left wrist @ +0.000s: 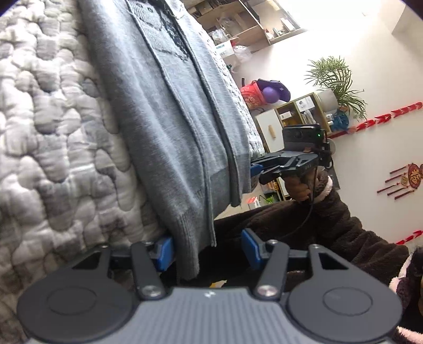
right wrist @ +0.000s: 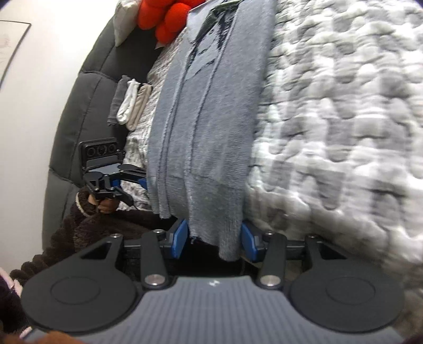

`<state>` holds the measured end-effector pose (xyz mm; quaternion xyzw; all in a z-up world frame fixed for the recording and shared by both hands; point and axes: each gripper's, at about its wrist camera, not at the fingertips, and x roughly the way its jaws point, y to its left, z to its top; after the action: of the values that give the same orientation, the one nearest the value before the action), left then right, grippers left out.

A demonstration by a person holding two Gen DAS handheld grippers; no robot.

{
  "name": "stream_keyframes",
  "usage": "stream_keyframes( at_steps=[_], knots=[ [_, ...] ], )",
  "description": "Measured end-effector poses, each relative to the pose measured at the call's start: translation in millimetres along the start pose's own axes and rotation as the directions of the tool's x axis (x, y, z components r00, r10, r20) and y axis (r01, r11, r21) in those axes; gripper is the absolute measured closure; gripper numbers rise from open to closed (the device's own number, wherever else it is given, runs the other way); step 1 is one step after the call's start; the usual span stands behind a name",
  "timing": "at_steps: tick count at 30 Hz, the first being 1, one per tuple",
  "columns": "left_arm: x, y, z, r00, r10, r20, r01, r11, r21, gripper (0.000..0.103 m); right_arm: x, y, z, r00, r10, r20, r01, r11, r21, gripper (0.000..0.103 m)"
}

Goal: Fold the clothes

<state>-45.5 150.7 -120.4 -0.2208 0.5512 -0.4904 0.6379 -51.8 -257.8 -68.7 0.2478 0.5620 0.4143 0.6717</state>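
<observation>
A grey knitted sweater (left wrist: 169,111) with a dark pattern lies lengthwise on the quilted bed; it also shows in the right wrist view (right wrist: 208,132). My left gripper (left wrist: 207,251) is open, its blue pads apart on either side of one corner of the ribbed hem. My right gripper (right wrist: 214,242) is open too, its pads on either side of the other hem corner. Each gripper shows in the other's view, the right one (left wrist: 257,172) and the left one (right wrist: 141,182), both at the hem edge.
The grey-white quilt (left wrist: 53,132) covers the bed. Folded clothes (right wrist: 129,103) and an orange plush (right wrist: 166,18) lie by the dark headboard (right wrist: 79,105). Shelves, a plant (left wrist: 335,76) and a cabinet stand beyond the bed. My brown fleece sleeve (left wrist: 330,225) is close.
</observation>
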Motion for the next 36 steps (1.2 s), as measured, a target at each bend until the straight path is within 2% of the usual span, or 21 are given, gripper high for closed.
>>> stream_keyframes(
  at_steps=[2,10,12,13,15,17,23,30,33,36],
  knots=[
    [4.6,-3.4,1.8,1.0,0.001,-0.018,-0.001,1.0,0.01,0.057,2.3,0.2,1.5,1.0,0.016,-0.002,-0.016,1.0,-0.005,0.055],
    [10.9,-6.5,6.3,1.0,-0.017,-0.019,0.017,1.0,0.001,0.069,13.0,10.3,3.4,0.999,0.031,-0.02,-0.032,0.999,-0.038,0.058],
    [14.3,-8.9,6.9,0.999,-0.018,-0.027,0.018,1.0,0.007,0.071,13.5,9.9,3.5,0.999,0.036,-0.025,-0.037,0.999,-0.038,0.065],
    [16.0,-10.3,7.1,0.999,-0.018,-0.031,0.019,1.0,0.009,0.074,13.5,8.8,3.7,0.999,0.032,-0.026,-0.033,0.999,-0.034,0.069],
    [14.8,-11.8,6.8,0.999,-0.03,-0.018,0.031,0.999,0.015,0.083,14.1,7.9,3.7,0.999,0.017,-0.028,-0.018,1.0,-0.024,0.082],
    [12.8,-13.0,6.4,0.999,-0.045,-0.003,0.045,0.999,0.021,0.089,13.5,8.8,2.8,0.999,0.018,-0.029,-0.019,1.0,-0.022,0.088],
    [5.8,-17.2,5.4,0.994,-0.092,0.051,0.09,0.995,0.045,0.094,6.7,16.6,3.4,0.997,0.072,0.019,-0.071,0.996,-0.048,0.09],
    [-7.9,-21.0,11.5,0.966,-0.183,0.183,0.179,0.983,0.037,0.094,2.5,27.3,12.5,0.984,0.145,0.105,-0.139,0.988,-0.066,0.09],
    [-16.4,-17.9,12.6,0.941,-0.212,0.265,0.214,0.977,0.02,0.094,0.4,30.5,19.9,0.973,0.168,0.155,-0.16,0.985,-0.063,0.09],
    [-23.8,-13.1,16.9,0.913,-0.199,0.357,0.221,0.975,-0.02,0.094,-1.3,31.1,29.5,0.963,0.163,0.216,-0.158,0.987,-0.04,0.09]
  ],
)
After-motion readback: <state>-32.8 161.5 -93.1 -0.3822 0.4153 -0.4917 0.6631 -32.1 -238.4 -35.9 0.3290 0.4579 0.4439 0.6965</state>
